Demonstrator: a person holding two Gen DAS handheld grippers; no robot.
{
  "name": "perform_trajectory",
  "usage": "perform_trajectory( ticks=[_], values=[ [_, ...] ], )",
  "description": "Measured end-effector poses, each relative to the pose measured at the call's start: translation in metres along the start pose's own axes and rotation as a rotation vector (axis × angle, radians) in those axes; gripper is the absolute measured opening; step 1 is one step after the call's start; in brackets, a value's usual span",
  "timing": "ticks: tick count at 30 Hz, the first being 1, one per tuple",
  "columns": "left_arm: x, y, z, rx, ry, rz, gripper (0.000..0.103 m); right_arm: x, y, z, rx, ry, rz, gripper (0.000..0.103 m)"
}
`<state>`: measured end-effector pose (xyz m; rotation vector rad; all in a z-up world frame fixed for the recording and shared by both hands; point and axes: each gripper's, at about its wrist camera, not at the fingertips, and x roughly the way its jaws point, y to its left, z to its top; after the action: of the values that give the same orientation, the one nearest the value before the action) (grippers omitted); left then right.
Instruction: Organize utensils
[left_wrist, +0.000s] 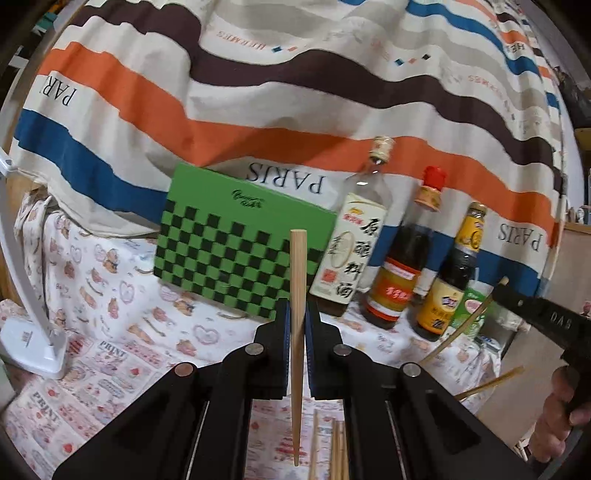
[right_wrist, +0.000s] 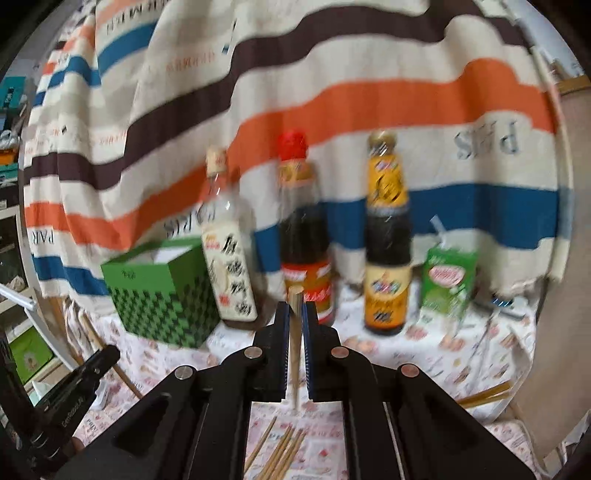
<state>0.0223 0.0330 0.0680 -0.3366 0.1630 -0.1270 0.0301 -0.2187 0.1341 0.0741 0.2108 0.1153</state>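
Note:
In the left wrist view my left gripper (left_wrist: 297, 308) is shut on a wooden chopstick (left_wrist: 297, 266), which stands upright with its thick end up. My right gripper (right_wrist: 295, 310) is shut on a second wooden chopstick (right_wrist: 296, 295), also upright; this view is blurred. A green checkered box (left_wrist: 236, 251) stands on the patterned tablecloth behind the left gripper, and the green box (right_wrist: 162, 291) shows an open top in the right wrist view. Several loose chopsticks (right_wrist: 280, 450) lie on the cloth below the right gripper. The right gripper (left_wrist: 506, 291) shows at the right edge of the left view.
Three sauce bottles (right_wrist: 304, 240) stand in a row right of the box, with a green drink carton (right_wrist: 448, 280) beyond them. A striped cloth (left_wrist: 295, 92) hangs behind. A white lamp base (left_wrist: 33, 343) sits at the left. More chopsticks (left_wrist: 491, 384) lie at the right.

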Motion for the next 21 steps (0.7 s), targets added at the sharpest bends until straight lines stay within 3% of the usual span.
perform_trajectory(
  ticks=[3, 6, 10, 13, 21],
  values=[
    [-0.011, -0.006, -0.001, -0.006, -0.053, -0.002, 0.006, -0.025, -0.021, 0.005, 0.013, -0.108, -0.057, 0.008],
    [-0.018, -0.01, 0.001, -0.023, -0.067, -0.06, 0.006, -0.039, -0.038, 0.018, 0.015, -0.145, -0.085, 0.007],
    [-0.027, -0.038, 0.005, 0.096, -0.104, -0.002, 0.006, -0.05, -0.068, 0.029, 0.065, -0.172, -0.085, 0.007],
    [-0.035, -0.059, 0.017, 0.125, -0.165, -0.044, 0.006, -0.052, -0.085, 0.033, 0.076, -0.209, -0.097, 0.006],
    [0.003, -0.136, 0.041, 0.142, -0.135, -0.232, 0.006, -0.029, -0.132, 0.026, 0.166, -0.191, 0.034, 0.002]
  ],
)
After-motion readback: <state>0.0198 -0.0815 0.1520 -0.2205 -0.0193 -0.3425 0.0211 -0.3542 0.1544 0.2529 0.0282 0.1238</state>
